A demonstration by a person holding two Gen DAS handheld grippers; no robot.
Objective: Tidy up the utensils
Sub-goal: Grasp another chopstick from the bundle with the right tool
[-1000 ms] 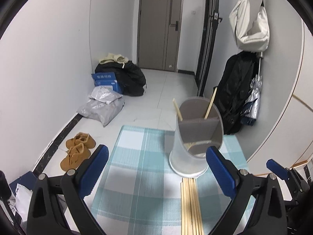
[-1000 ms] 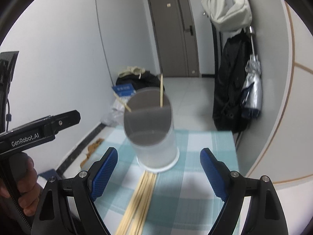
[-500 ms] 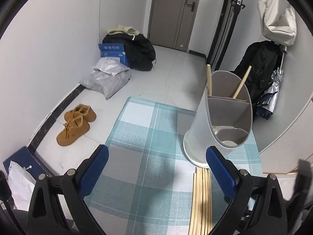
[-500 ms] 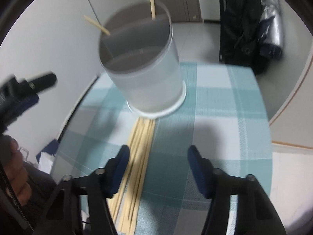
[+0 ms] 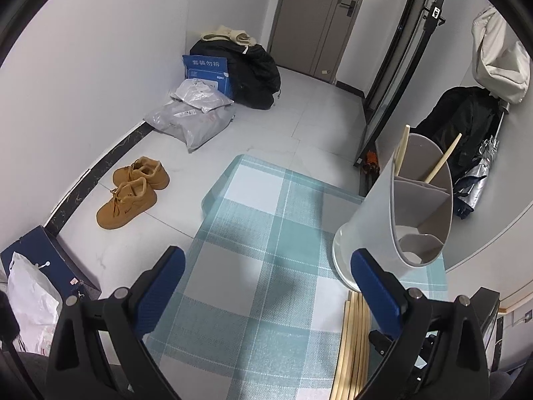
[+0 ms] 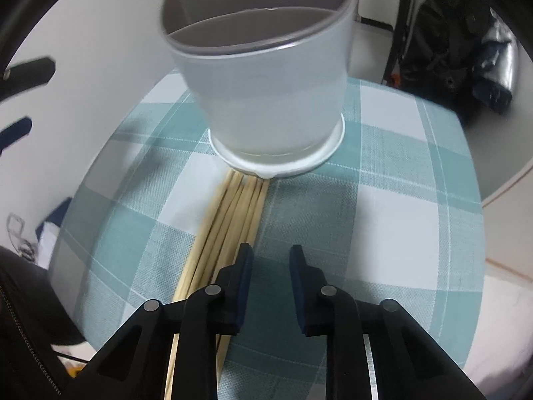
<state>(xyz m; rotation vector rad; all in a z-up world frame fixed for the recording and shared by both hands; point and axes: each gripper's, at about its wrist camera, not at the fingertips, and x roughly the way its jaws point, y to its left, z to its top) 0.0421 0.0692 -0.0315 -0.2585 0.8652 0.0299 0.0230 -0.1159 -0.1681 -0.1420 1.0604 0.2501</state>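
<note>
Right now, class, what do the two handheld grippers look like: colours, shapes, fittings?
Both the left gripper and right gripper have black angular frames with round silver bolts, and flat blue pads lining their fingers.

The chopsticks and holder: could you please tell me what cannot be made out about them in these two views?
- Chopsticks, right wrist view: near ends hidden under the right gripper; count blurred.
- Chopsticks, left wrist view: cut off by the bottom edge.
- Holder, right wrist view: rim cropped at the top; contents hidden.
- Holder, left wrist view: compartment bottoms mostly hidden by its walls.
</note>
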